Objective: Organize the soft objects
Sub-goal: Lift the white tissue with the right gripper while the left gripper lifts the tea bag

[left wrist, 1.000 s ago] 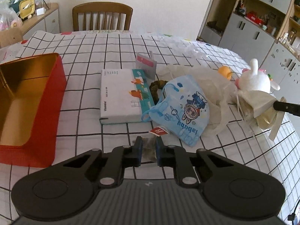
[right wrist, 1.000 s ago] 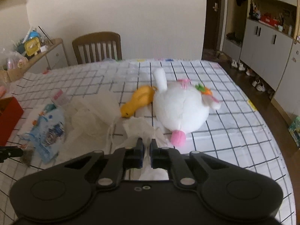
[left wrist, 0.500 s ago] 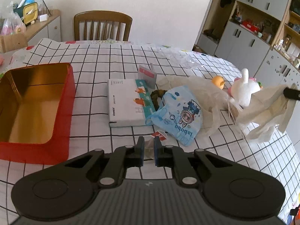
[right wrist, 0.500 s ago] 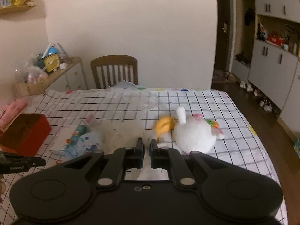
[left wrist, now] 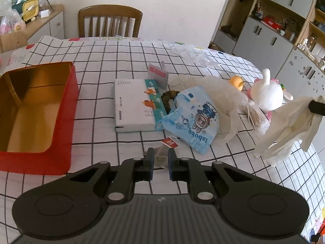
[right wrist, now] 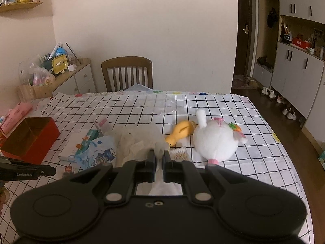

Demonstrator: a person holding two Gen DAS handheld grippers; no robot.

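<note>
White, limp sheet [left wrist: 284, 126] hangs off the table from the right gripper [right wrist: 159, 154], whose jaws are clamped tight on its top edge. In the left wrist view it dangles at 3 o'clock, just in front of the plush rabbit [left wrist: 266, 95].

The left gripper [left wrist: 160, 150] hovers over the checked tablecloth [left wrist: 121, 61]. Its jaws have just eased a little wider, yet they pinch a mesh tea bag [left wrist: 161, 158], and its red tag [left wrist: 170, 143] pokes out at 1 o'clock of the fingertips.

From that gripper, a red tin [left wrist: 67, 122] with a gold inside sits open at 9 o'clock. A flat white box [left wrist: 130, 101] lies at 12 o'clock. A blue printed mask [left wrist: 195, 120] leans on the box's right edge at 1 o'clock, and a brown hair tie [left wrist: 168, 96] shows between the two. Crumpled white film [left wrist: 223, 93] spreads behind the mask. A yellow duck [left wrist: 236, 81] lies at 2 o'clock, just beside the rabbit. A wooden chair [left wrist: 109, 14] stands at the table's far side.
</note>
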